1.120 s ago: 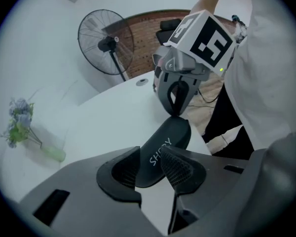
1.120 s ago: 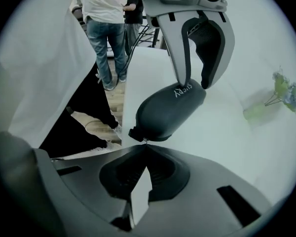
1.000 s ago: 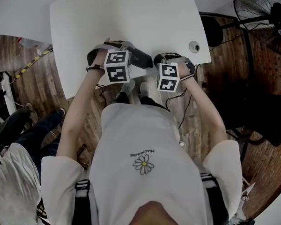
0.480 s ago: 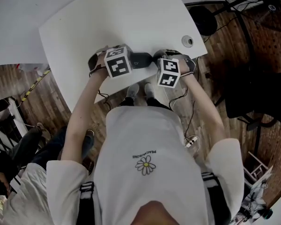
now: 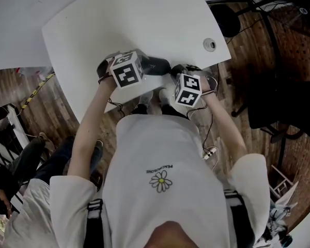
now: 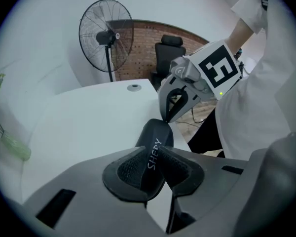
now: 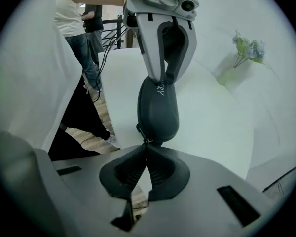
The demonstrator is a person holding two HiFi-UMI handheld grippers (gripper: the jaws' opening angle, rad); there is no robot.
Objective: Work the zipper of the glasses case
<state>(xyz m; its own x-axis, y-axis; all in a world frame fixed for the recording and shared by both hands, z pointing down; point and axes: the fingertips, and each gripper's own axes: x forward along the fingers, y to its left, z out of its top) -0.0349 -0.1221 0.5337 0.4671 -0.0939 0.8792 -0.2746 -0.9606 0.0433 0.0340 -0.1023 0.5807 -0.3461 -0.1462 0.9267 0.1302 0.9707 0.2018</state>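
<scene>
Your left gripper, jaws just closing, clamps one end of the case, your right gripper pinches the pull at the other

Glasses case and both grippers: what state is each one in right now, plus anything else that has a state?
Glasses case: looks zipped closed, held at both ends over the white table.
Left gripper: jaws have just been closing, now shut on the case's end.
Right gripper: shut on the zipper pull.
Floor fan: cannot tell whether it runs.
</scene>
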